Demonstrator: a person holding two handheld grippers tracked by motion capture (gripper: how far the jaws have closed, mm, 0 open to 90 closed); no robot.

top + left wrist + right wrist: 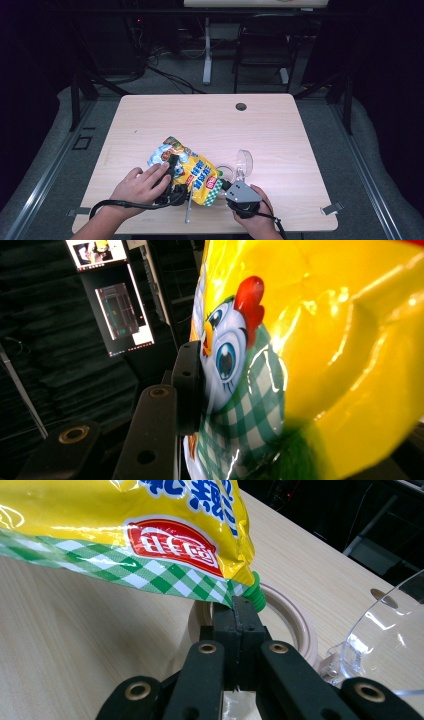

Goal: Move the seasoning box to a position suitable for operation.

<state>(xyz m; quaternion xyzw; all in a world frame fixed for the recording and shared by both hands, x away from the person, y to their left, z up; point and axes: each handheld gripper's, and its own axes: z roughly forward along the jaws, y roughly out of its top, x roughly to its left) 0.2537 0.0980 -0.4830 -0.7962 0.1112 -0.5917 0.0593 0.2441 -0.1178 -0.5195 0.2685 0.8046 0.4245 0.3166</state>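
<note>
A yellow snack bag [195, 172] with a cartoon chicken and a green check border lies tilted near the table's front. My left gripper [172, 165] is clamped across the bag's middle. In the left gripper view one black pad [189, 385] presses on the bag [300, 340]; the other jaw is hidden behind it. My right gripper [241, 615] has its jaws closed together, pinching the bag's green-check corner [235, 587]. In the high view the right gripper [226, 184] sits at the bag's near right corner.
A beige ring [295, 625] lies on the wooden table [210, 120] under the pinched corner, with a clear plastic dome [390, 630] beside it, upright in the high view [244, 162]. A cable hole [241, 106] is at the far edge.
</note>
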